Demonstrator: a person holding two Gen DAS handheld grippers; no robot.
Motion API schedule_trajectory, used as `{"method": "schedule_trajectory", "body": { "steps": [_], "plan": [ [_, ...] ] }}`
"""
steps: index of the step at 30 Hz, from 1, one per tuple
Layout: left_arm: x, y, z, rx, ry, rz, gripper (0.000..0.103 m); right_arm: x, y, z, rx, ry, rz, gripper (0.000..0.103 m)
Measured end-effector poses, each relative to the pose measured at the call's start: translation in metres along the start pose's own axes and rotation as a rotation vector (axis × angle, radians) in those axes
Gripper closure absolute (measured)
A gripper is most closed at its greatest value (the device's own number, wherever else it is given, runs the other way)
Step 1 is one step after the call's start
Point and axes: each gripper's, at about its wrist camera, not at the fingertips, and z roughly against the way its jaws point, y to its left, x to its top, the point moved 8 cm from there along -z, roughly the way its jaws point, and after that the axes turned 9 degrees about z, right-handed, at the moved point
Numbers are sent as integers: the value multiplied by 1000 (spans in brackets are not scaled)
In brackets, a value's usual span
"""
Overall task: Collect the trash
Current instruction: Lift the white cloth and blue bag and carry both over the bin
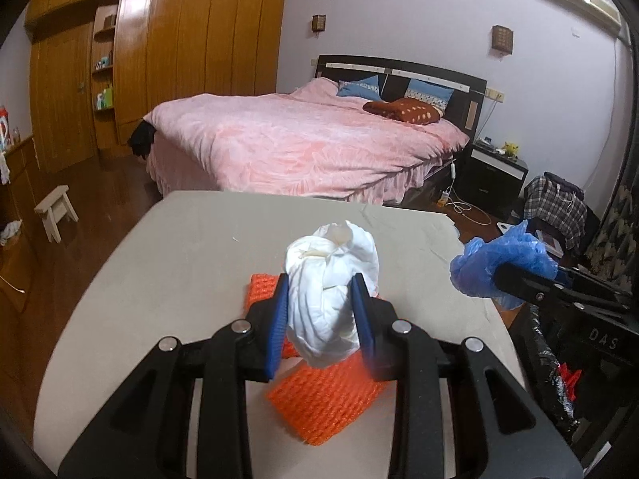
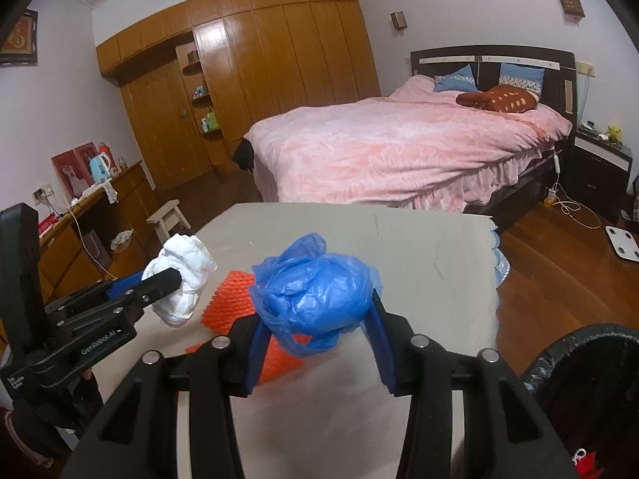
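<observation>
My left gripper (image 1: 321,299) is shut on a crumpled white paper wad (image 1: 331,279) and holds it above the grey table (image 1: 179,247). It also shows in the right wrist view (image 2: 181,279). My right gripper (image 2: 319,311) is shut on a crumpled blue plastic bag (image 2: 319,287), held over the table's right part; the bag also shows in the left wrist view (image 1: 499,263). An orange foam net (image 1: 319,399) lies on the table under both grippers and shows in the right wrist view (image 2: 231,299).
A black-lined trash bin (image 2: 579,359) stands at the table's right edge, with red scraps inside (image 1: 569,379). Beyond the table are a pink bed (image 1: 303,143), a wooden wardrobe (image 1: 159,60), a small stool (image 1: 56,203) and a nightstand (image 1: 491,171).
</observation>
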Motion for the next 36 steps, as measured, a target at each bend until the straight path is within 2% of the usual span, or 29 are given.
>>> {"method": "schedule_trajectory", "body": {
  "steps": [13,21,36],
  "plan": [
    [-7,-44,50,-64,-29,-29,73,-2,-6,67,-36,-56,-8,58],
    [-18,-70,72,-110,-31,-42,73,-19,-16,105,-78,-58,-3,58],
    [-65,-136,95,-207,7,-99,73,-60,-51,167,-191,-47,-32,58]
  ]
}}
